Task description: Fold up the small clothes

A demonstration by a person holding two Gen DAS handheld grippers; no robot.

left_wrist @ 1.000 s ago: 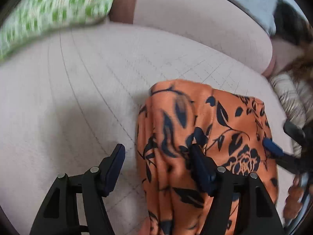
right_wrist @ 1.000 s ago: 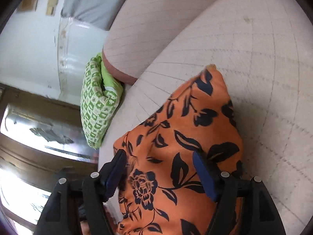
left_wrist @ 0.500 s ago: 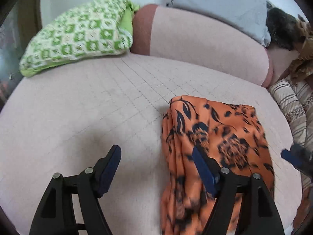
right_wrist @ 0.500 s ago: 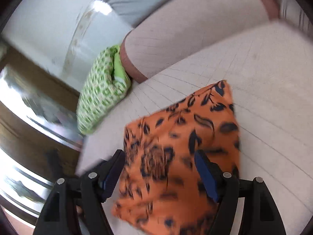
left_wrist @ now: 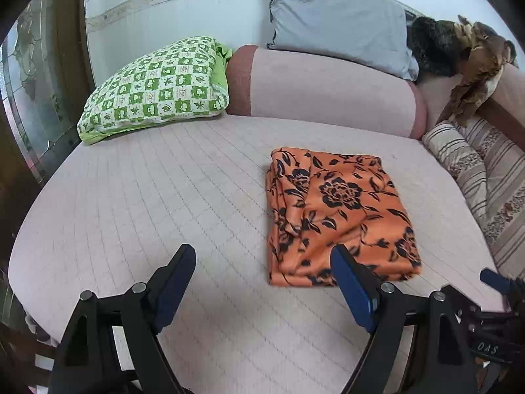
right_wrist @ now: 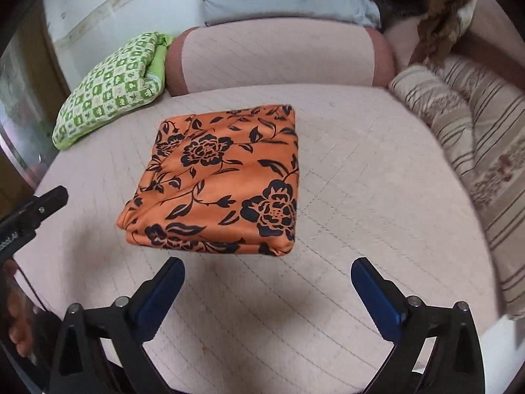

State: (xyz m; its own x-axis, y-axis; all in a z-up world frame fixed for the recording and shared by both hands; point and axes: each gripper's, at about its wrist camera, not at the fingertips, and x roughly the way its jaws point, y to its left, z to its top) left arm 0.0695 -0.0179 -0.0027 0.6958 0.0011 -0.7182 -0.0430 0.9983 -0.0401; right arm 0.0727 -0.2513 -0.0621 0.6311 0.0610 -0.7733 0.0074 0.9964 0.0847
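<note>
An orange garment with black flowers lies folded into a rough rectangle on the pale pink quilted cushion. My left gripper hovers above the cushion near its front edge, to the left of the garment's near end; its jaws are opening and nothing is between them. My right gripper hangs in front of the garment's near edge, jaws opening wide, with only bare cushion between them. Neither gripper touches the cloth.
A green checked pillow lies at the back left. A pink bolster and a grey pillow line the back. Striped bedding runs along the right. Brown and dark cloth is heaped at the back right.
Both grippers have pulled back and risen off the orange garment, which stays folded on the cushion. Their jaws stand wider than before. The right view has rolled upright.
</note>
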